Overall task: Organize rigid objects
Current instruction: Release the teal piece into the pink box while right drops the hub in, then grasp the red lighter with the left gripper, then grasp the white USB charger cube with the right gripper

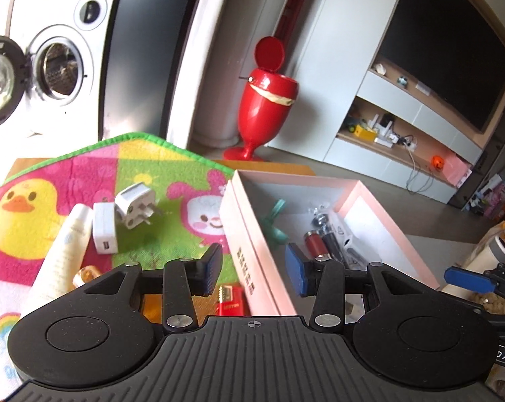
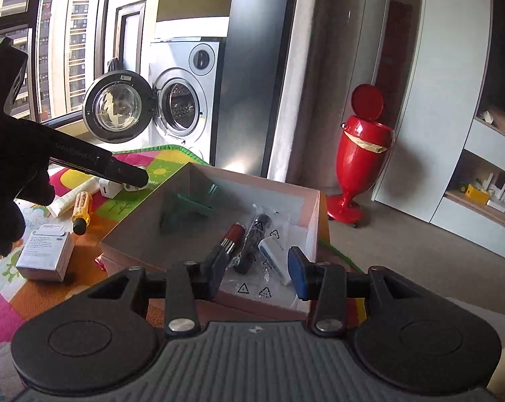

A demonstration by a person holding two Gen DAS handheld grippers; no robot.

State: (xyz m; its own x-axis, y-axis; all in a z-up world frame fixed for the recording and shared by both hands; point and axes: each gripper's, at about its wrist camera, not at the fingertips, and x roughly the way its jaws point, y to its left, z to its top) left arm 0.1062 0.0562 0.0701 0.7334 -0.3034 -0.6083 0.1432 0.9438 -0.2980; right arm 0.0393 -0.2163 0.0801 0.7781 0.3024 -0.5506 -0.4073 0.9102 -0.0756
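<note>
A: Left tool point(image 1: 254, 269) hangs over the pink box's point(image 1: 353, 187) near wall, jaws spread wide, gripping nothing.

B: Right tool point(image 2: 257, 269) is above the box too, wide apart and empty-handed.

A: Inside the box: a green clip point(image 2: 185, 206), a red battery point(image 1: 314, 243), bagged parts point(image 2: 262, 234).

B: Left of the box, on the cartoon mat point(image 1: 152, 154), sit two white plug adapters point(image 1: 135, 206) and a cream tube point(image 1: 66, 244).

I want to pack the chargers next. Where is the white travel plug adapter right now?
The white travel plug adapter lies on the colourful mat, left of the pink box in the left wrist view, leaning against the white USB charger.
</note>
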